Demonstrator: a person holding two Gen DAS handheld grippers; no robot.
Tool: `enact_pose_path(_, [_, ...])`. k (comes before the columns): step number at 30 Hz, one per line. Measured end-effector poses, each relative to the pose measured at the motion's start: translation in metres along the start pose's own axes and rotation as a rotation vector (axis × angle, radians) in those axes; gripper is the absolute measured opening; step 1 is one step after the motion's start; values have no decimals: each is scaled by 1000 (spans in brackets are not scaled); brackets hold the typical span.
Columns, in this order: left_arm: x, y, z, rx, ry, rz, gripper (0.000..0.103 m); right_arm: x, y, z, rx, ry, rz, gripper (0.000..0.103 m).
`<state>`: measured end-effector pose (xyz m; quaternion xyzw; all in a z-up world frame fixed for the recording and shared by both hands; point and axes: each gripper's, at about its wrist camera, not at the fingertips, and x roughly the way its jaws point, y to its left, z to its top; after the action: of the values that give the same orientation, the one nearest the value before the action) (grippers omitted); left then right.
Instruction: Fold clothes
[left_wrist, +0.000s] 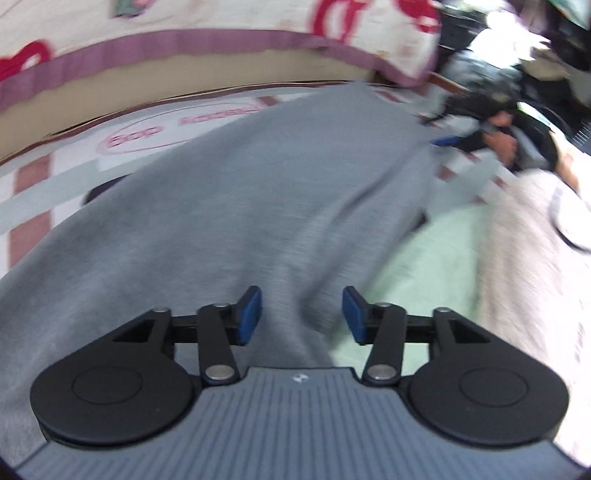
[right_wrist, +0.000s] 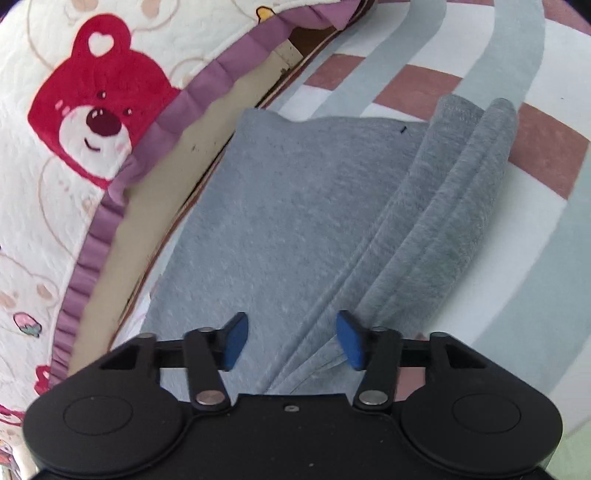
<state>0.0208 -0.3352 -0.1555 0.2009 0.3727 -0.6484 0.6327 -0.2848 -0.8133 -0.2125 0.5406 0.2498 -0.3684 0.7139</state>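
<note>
A grey garment (left_wrist: 258, 184) lies spread on a checked sheet, blurred in the left wrist view. My left gripper (left_wrist: 302, 315) hovers over its near part, blue pads apart, cloth beneath them but not pinched. In the right wrist view the same grey garment (right_wrist: 295, 203) lies flat, with a bunched, layered fold (right_wrist: 461, 206) along its right side. My right gripper (right_wrist: 291, 339) is open above the near end of that fold, neither pad pressing on it. A person's hand (left_wrist: 502, 136) on the other gripper shows at the far right of the left view.
A cream quilt with red bears and a purple frill (right_wrist: 92, 110) borders the garment's left side, over a beige edge. The checked sheet (right_wrist: 517, 240) extends to the right. A pale green cloth (left_wrist: 436, 258) and a fluffy cream cloth (left_wrist: 524, 258) lie beside the garment.
</note>
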Motion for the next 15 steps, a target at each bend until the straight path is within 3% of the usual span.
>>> enact_pose_path(3, [8,-11,-7,79,24,-11,66,-5,1,0,-20,21,-96,60])
enact_pose_path(5, [22,-14,-9,125,63,40,77,-8,1,3,-14,15,-162,60])
enact_pose_path(7, [36,-20,-11,190,97,119,78,-10,1,7,1,3,-218,61])
enact_pose_path(9, [39,-25,-13,233,66,131,78,-10,2,12,24,-3,-239,62])
enact_pose_path(10, [40,-27,-13,253,46,131,59,-10,4,13,30,2,-247,62])
enact_pose_path(11, [37,-28,-13,251,24,125,21,-11,5,13,32,2,-249,62])
enact_pose_path(12, [33,-29,-11,241,2,117,10,-14,8,12,28,-3,-246,62])
enact_pose_path(15, [12,-30,-11,214,-108,72,10,-23,10,6,18,6,-241,65])
